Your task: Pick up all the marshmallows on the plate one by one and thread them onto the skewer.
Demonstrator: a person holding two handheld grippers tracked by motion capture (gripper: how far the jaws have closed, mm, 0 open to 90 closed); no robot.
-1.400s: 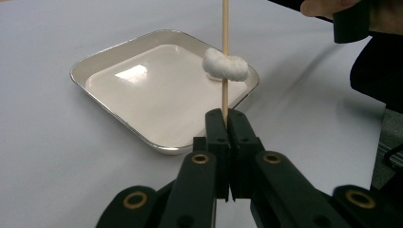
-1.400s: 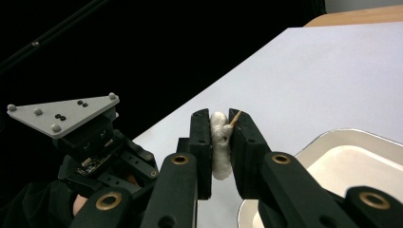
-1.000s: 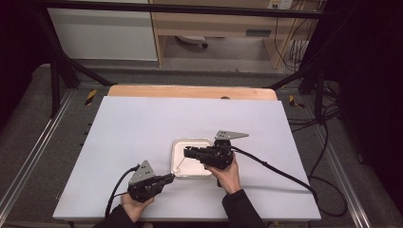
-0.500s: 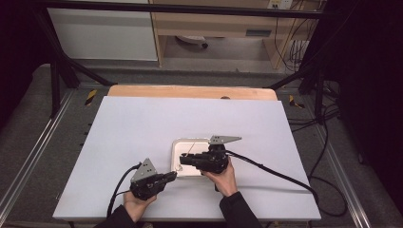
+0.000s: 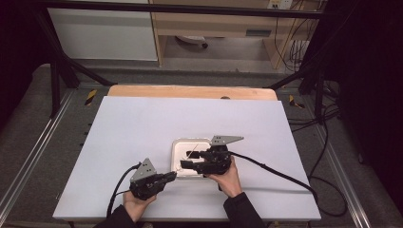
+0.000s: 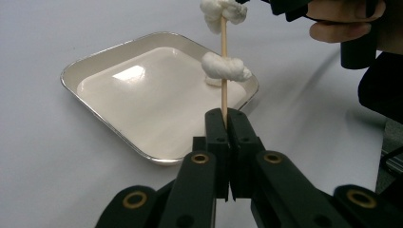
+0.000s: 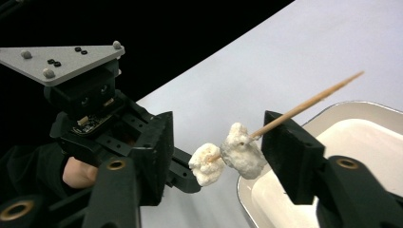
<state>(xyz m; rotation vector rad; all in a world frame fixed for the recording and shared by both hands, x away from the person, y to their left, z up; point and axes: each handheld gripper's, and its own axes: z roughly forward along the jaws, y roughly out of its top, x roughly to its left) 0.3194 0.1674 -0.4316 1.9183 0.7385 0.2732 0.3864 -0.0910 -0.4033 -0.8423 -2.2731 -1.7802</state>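
Behind right gripper (image 5: 186, 159) | skewer (image 5: 188, 154) barely visible | tray (image 5: 177, 151) part-hidden

No legible txt or labels anywhere.

A thin wooden skewer (image 6: 224, 66) stands nearly upright in the middle of the left gripper view, its lower end pinched. Two lumpy white pieces are threaded on it: one white piece (image 6: 224, 67) mid-stick, another white lump (image 6: 222, 10) near the top edge of the frame. In the right gripper view the skewer slants from center toward the upper right, its bare pointed tip free, both pieces sitting side by side at center. Behind it lies a shallow white tray (image 6: 90, 71) with rounded corners, flat on the table, center-left.
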